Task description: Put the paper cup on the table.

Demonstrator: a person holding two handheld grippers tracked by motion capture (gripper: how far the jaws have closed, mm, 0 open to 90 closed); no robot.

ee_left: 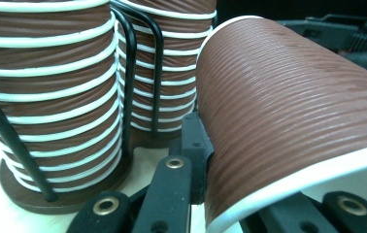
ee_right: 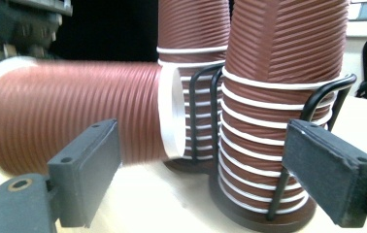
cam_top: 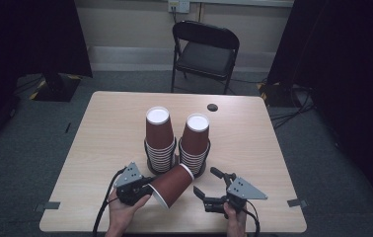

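Note:
Two stacks of upside-down brown ribbed paper cups stand in black wire holders at the table's middle, the left stack (cam_top: pixel 159 138) and the right stack (cam_top: pixel 195 143). My left gripper (cam_top: pixel 142 190) is shut on a single brown cup (cam_top: pixel 172 185) and holds it on its side just in front of the stacks, base toward them. In the left gripper view one finger (ee_left: pixel 194 145) presses that cup (ee_left: pixel 288 111) near its white rim. My right gripper (cam_top: pixel 205 181) is open to the right of the cup, with nothing between its fingers. The right gripper view has the cup (ee_right: pixel 75 116) at the left and the nearer stack (ee_right: pixel 278 97) ahead.
The wooden table (cam_top: pixel 110 128) has a small dark hole (cam_top: pixel 212 107) at its far side. A black folding chair (cam_top: pixel 205 49) stands beyond the table. Dark curtains hang at both sides of the room.

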